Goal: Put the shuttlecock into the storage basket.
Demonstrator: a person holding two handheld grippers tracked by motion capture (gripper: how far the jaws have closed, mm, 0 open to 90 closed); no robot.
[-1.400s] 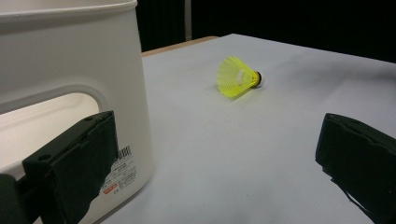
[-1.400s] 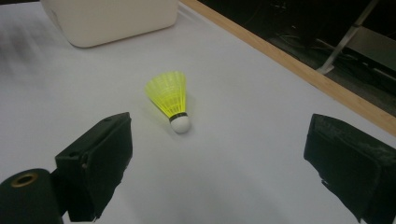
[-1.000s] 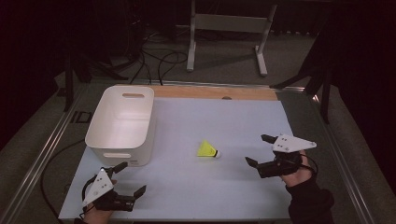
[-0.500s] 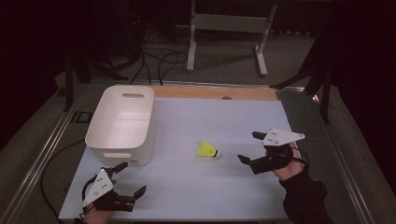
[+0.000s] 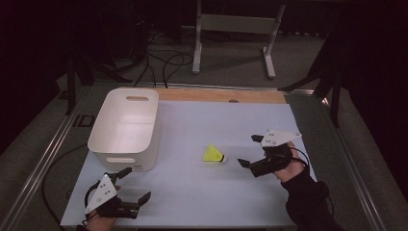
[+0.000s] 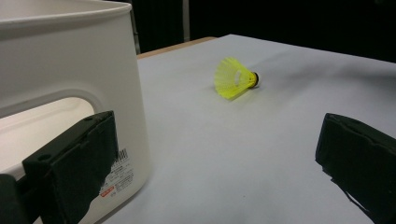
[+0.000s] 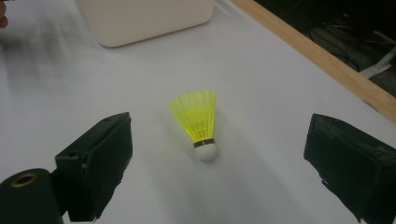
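A: Listing item one: right tongs (image 5: 250, 151), held in a hand that enters from the lower right of the high view, sleeve dark, forearm angled up and inward. Jaws spread wide, nothing between them. They point leftward across the worktop (image 5: 192, 192) at the shuttlecock (image 5: 213, 155).

B: Position of that shuttlecock?

A: Yellow skirt, white cork. It lies on its side on the white sheet, right of centre, well apart from the white bin (image 5: 126, 126). In the right gripper view the shuttlecock (image 7: 198, 121) sits between the lines of the two jaws but ahead of them, cork toward the camera, untouched. The right tongs are just beside it, not in contact.

B: Item two?

A: Left tongs (image 5: 136, 184), at the near left corner of the worktop, the hand low at the bottom edge, grey three-cornered plate on top. Jaws spread, holding nothing. They point toward the right, close to the near end of the bin.

B: And from its own camera?

A: The bin's wall (image 6: 70, 70) with its handle slot and a label stands close behind the one jaw; the shuttlecock (image 6: 233, 78) lies farther off on the sheet, skirt toward the bin.
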